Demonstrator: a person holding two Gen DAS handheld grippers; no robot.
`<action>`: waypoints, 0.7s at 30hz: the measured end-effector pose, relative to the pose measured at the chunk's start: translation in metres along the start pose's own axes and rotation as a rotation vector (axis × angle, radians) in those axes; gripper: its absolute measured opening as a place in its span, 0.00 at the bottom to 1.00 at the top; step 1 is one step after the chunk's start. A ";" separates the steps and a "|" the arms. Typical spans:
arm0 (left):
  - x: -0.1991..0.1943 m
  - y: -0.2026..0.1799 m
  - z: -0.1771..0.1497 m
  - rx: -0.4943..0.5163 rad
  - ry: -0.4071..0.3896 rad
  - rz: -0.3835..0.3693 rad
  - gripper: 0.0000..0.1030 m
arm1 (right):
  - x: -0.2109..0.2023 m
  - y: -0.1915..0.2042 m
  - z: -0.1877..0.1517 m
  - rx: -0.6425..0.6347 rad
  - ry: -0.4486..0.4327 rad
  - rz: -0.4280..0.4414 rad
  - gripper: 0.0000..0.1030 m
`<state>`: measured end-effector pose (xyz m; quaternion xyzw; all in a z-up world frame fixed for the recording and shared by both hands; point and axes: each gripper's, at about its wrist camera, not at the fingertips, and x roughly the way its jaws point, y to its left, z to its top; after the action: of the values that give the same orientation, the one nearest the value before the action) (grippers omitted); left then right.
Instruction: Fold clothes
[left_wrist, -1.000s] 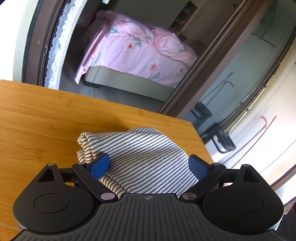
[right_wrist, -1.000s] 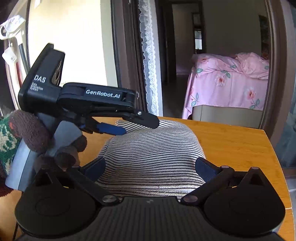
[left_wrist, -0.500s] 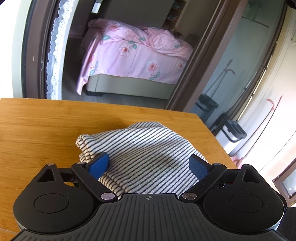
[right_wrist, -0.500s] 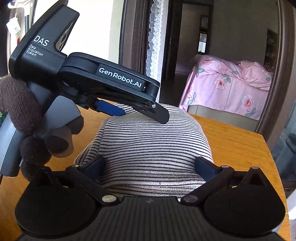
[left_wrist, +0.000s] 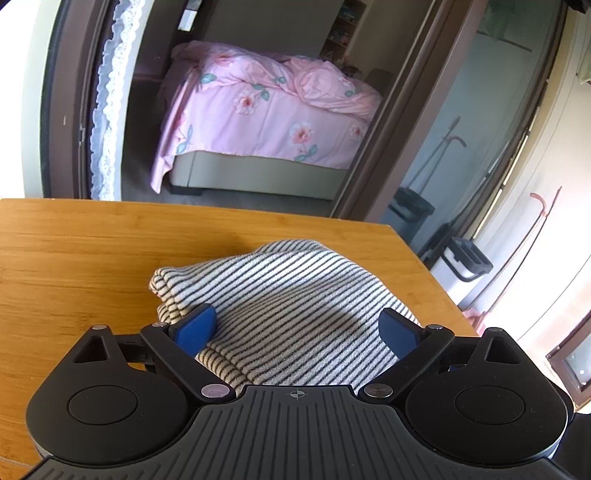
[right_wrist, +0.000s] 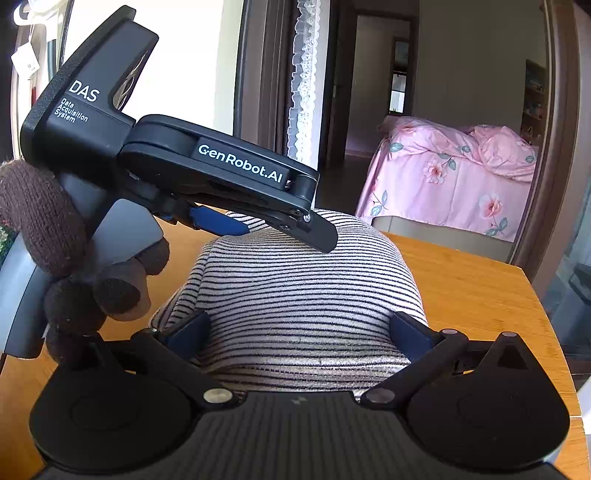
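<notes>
Both claws spread wide over soft folded striped knit garment (left_wrist: 288, 306) on smooth bamboo table (left_wrist: 92, 251).

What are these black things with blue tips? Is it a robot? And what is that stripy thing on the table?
It is no robot by itself. A person holds two black plastic grabbing tools, one in each hand, and each tool carries a camera that looks out along its fingers. One picture comes from the left gripper, the other from the right gripper. In the right one you also see the left tool from the side, held by a hand in a brown knitted glove. The stripy thing is a folded black-and-white striped knit garment lying on the wooden table. Both tools have their fingers spread wide over it, so nothing is held.
</notes>
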<state>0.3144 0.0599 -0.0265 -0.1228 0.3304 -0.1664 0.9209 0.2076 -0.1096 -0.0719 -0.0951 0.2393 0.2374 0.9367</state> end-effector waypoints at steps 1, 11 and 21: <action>0.000 0.000 0.000 0.003 -0.001 0.001 0.95 | 0.000 0.000 0.000 0.000 -0.001 0.000 1.00; -0.001 -0.001 -0.001 0.010 -0.002 0.014 0.96 | -0.001 -0.003 -0.001 0.001 -0.007 -0.003 1.00; -0.047 0.016 -0.006 -0.165 -0.043 0.039 0.96 | -0.001 -0.007 -0.003 0.009 -0.009 0.003 1.00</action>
<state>0.2801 0.0920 -0.0103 -0.1953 0.3256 -0.1180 0.9176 0.2093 -0.1165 -0.0733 -0.0893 0.2364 0.2382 0.9378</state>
